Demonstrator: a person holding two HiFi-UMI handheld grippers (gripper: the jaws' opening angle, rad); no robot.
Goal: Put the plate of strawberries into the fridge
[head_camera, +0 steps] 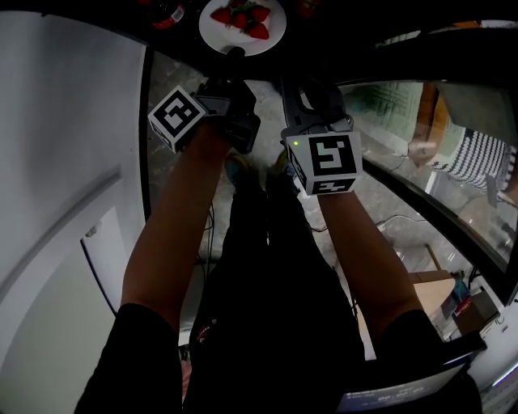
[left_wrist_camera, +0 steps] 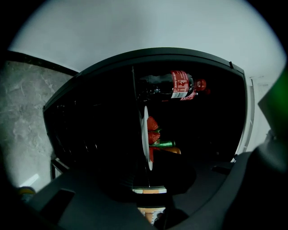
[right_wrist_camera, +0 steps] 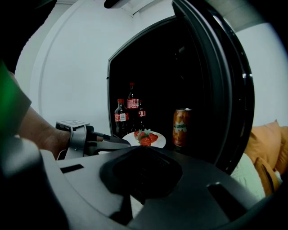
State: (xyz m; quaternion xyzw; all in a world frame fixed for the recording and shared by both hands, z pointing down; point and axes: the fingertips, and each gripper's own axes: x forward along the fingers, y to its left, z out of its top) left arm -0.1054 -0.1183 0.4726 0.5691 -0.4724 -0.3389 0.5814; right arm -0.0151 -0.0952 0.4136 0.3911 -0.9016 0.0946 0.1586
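Head view: left gripper (head_camera: 235, 55) reached forward with its tip at the near rim of the plate (head_camera: 271, 39), a round, glossy white dish carrying red strawberries (head_camera: 243, 20). Right gripper (head_camera: 301, 93) hung just beside the left one, short of the plate, probably held clear as a spare.

Left gripper view: the tool was rolled on its side, so the plate showed edge-on as a thin white line running straight ahead from the jaws. These were closed on its near rim (the contact sat in shadow, so this is a judgement). Beyond lay the dark cavity of the fridge (left_wrist_camera: 90, 134) and a cola bottle (left_wrist_camera: 168, 86) with a red label. Such a rim pinch likely keeps the dish level and the tool off the fruit.

Right gripper view: jaws were together with nothing between them. Ahead, the plate appeared to rest inside the fridge, beside an orange can (right_wrist_camera: 182, 127). Placement looked nearly complete; release was not yet done.
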